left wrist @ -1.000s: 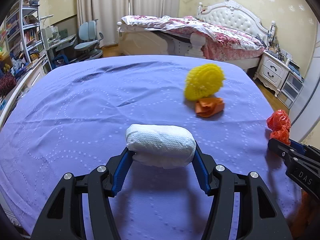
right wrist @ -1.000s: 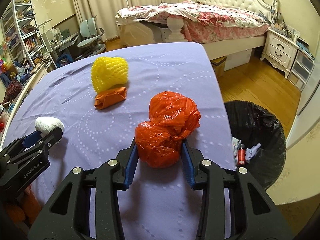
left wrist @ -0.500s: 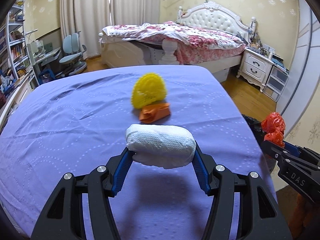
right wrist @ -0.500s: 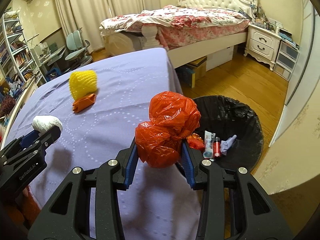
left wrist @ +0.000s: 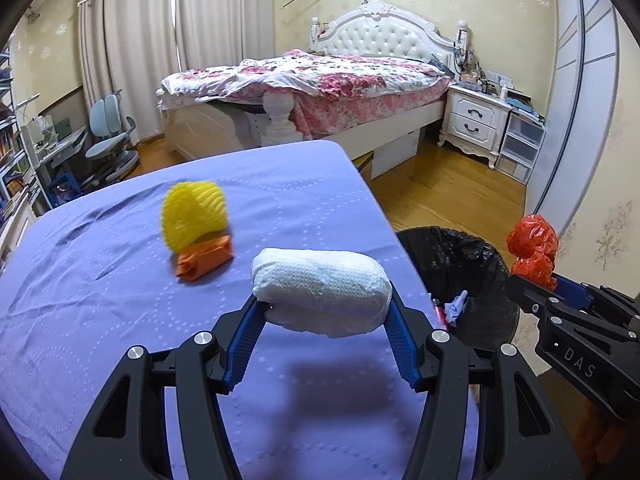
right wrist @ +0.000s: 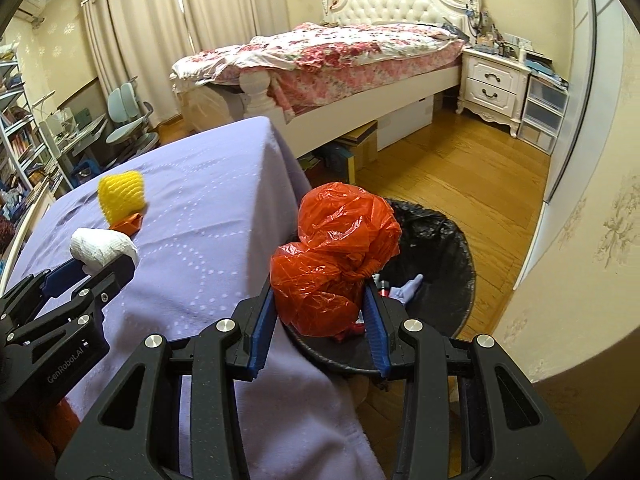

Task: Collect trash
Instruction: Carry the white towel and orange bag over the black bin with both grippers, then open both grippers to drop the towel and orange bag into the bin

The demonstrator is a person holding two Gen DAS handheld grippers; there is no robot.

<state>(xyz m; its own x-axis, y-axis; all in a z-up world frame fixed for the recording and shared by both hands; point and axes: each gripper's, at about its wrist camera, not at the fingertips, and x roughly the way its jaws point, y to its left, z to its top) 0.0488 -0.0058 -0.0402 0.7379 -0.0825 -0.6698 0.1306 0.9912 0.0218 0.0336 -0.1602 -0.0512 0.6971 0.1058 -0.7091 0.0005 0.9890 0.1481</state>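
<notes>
Right gripper (right wrist: 322, 306) is clamped on a crumpled red-orange plastic bag (right wrist: 334, 256), with the round black-lined trash bin (right wrist: 448, 248) just beyond and below its fingertips. Left gripper (left wrist: 324, 316) is clamped on a rolled white paper-towel wad (left wrist: 322, 290), above the purple quilted tablecloth (left wrist: 100, 320); the bin sits off to its right. Risks: a release of the wad from here likely lands it on cloth, short of the bin. The springy bag may catch on the rim. A yellow foam fruit net (left wrist: 194, 216) and folded orange wrapper (left wrist: 204, 262) lie ahead-left of the left gripper, uncollected.
</notes>
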